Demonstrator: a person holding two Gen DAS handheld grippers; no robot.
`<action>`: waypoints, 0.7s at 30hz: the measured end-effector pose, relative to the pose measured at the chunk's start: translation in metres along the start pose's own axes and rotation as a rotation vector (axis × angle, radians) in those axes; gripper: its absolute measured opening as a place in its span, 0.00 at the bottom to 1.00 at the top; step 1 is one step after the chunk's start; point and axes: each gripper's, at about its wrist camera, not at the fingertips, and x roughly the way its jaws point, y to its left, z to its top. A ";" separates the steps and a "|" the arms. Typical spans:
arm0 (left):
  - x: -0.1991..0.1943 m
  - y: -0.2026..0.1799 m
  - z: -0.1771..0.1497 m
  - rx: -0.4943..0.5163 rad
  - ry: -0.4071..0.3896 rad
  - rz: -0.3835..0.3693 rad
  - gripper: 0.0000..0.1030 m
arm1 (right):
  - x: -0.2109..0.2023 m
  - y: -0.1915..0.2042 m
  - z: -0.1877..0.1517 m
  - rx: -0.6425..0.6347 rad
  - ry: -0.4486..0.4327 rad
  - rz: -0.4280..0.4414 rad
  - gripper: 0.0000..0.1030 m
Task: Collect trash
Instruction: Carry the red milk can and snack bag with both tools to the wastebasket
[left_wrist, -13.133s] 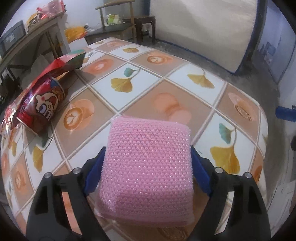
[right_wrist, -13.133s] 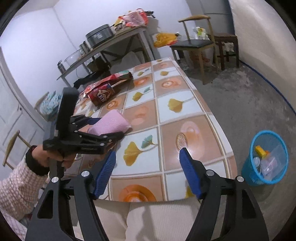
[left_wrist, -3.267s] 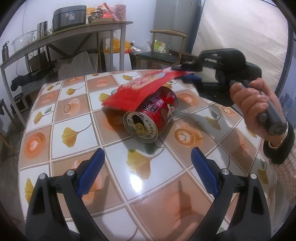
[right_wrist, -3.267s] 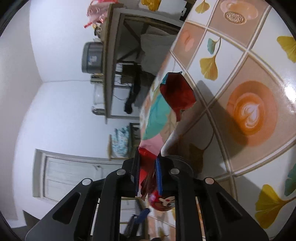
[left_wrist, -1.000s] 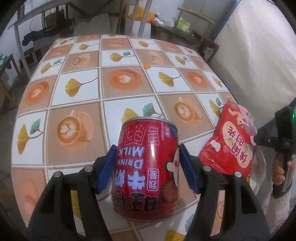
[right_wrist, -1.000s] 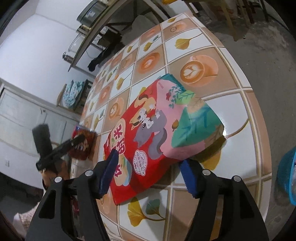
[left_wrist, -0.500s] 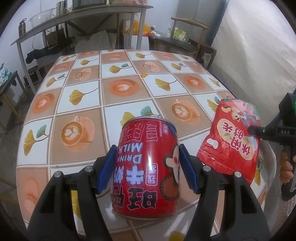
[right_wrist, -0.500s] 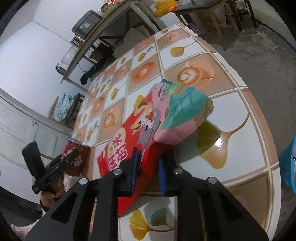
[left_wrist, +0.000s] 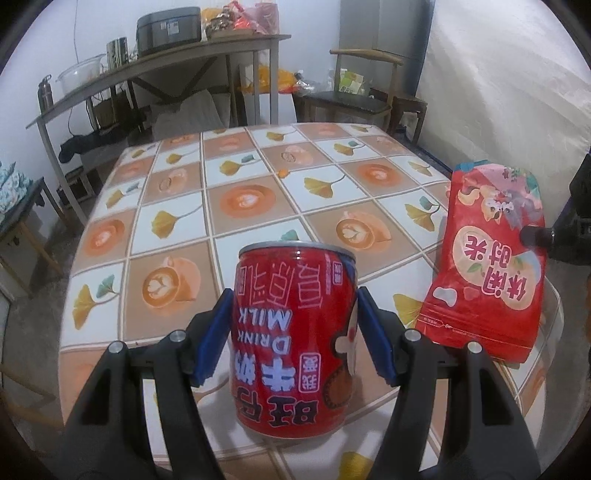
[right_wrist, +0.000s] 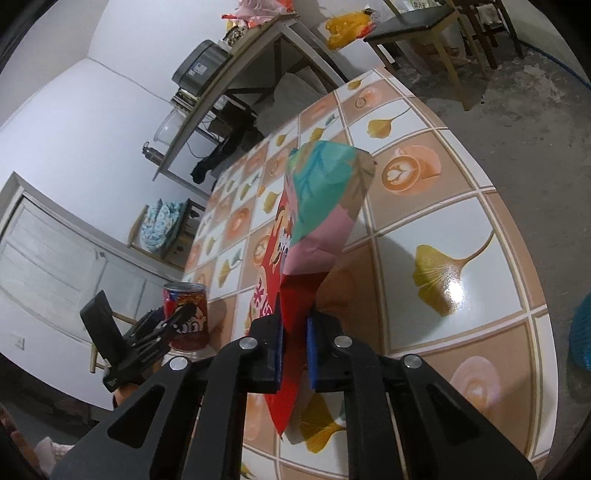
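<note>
A red milk-drink can (left_wrist: 295, 325) sits upside down between the blue pads of my left gripper (left_wrist: 293, 299), which is shut on it just above the table's near edge. The same can (right_wrist: 186, 317) and left gripper (right_wrist: 173, 321) show at the lower left of the right wrist view. My right gripper (right_wrist: 295, 325) has its jaws closing tight on the lower edge of a red snack bag (right_wrist: 321, 206), pads pressing on it. The bag (left_wrist: 491, 266) stands upright over the table's right edge.
The tiled table (left_wrist: 243, 199) with leaf and coffee prints spreads ahead. A blue bin (right_wrist: 581, 336) stands on the floor past the table's right side. A shelf table (left_wrist: 166, 66) with pots and a wooden chair (left_wrist: 365, 99) stand behind.
The right jaws have closed on the snack bag and lifted it from lying flat to standing upright. My left gripper has risen slightly and tilted up with the can.
</note>
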 end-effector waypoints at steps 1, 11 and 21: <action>-0.002 -0.001 0.000 0.004 -0.005 0.002 0.60 | -0.002 0.000 -0.001 0.001 -0.004 0.005 0.09; -0.016 -0.010 0.002 0.044 -0.052 0.027 0.60 | -0.023 0.005 -0.002 -0.013 -0.045 0.037 0.08; -0.033 -0.021 0.011 0.056 -0.088 -0.014 0.60 | -0.064 0.013 -0.007 -0.029 -0.131 0.080 0.08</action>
